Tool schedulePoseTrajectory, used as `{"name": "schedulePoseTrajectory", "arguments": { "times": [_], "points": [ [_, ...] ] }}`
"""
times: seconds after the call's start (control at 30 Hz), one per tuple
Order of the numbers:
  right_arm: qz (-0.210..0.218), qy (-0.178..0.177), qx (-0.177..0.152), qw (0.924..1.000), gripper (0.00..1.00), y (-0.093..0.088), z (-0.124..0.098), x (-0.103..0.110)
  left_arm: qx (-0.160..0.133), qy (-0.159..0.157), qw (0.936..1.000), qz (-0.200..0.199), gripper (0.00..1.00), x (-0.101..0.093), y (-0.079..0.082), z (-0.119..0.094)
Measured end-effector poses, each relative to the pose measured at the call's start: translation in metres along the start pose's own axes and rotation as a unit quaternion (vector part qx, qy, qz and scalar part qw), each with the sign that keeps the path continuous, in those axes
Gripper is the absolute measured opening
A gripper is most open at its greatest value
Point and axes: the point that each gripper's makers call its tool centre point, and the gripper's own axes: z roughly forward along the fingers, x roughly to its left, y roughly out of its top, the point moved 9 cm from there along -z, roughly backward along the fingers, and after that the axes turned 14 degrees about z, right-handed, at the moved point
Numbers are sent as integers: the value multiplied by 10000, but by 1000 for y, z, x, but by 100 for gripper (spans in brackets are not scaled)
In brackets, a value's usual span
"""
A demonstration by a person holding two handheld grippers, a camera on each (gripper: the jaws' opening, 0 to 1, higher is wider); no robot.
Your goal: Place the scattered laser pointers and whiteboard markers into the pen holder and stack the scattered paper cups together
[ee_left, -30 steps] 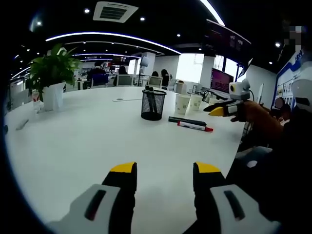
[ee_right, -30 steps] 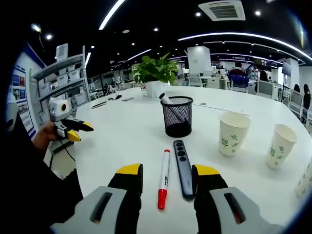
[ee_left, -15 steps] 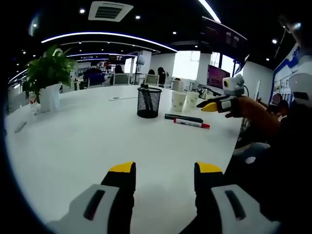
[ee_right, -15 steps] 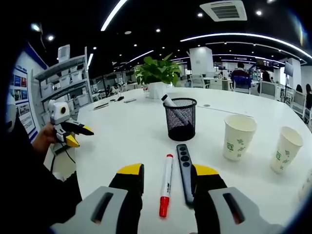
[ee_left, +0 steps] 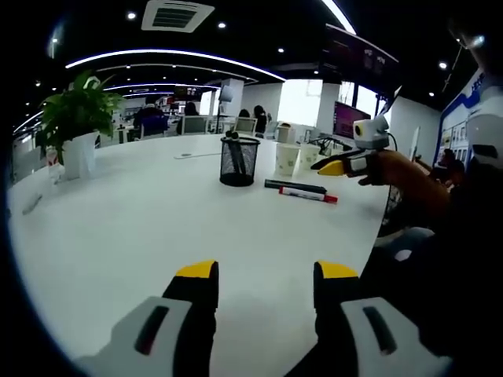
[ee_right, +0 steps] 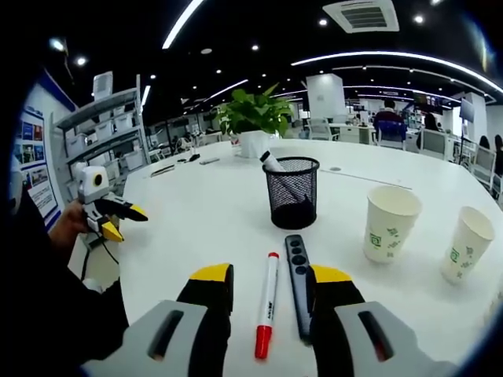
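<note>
Since a second ago our right tool [ee_right: 260,280] has edged forward over the red-capped whiteboard marker [ee_right: 266,314] and black laser pointer [ee_right: 298,284], jaws apart, near the mesh pen holder [ee_right: 291,192] and two paper cups [ee_right: 389,223]. In the left gripper view, our left tool [ee_left: 266,274] hovers released above the bare white tabletop [ee_left: 134,212].

Marker [ee_right: 265,304]: lying on the table [ee_right: 212,216] between the right gripper's [ee_right: 260,281] jaws
Laser pointer [ee_right: 298,283]: lying just right of the marker
Pen holder [ee_right: 291,192]: standing beyond both
Paper cups [ee_right: 388,224]: standing farther right
</note>
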Motion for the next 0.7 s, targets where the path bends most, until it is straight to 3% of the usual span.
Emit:
{"name": "schedulePoseTrajectory", "arguments": {
  "times": [0.7],
  "points": [
    [-327, -55, 232, 9992, 35, 1, 23, 5, 69, -20, 10000, -6, 50, -2, -3, 0]
  ]
}}
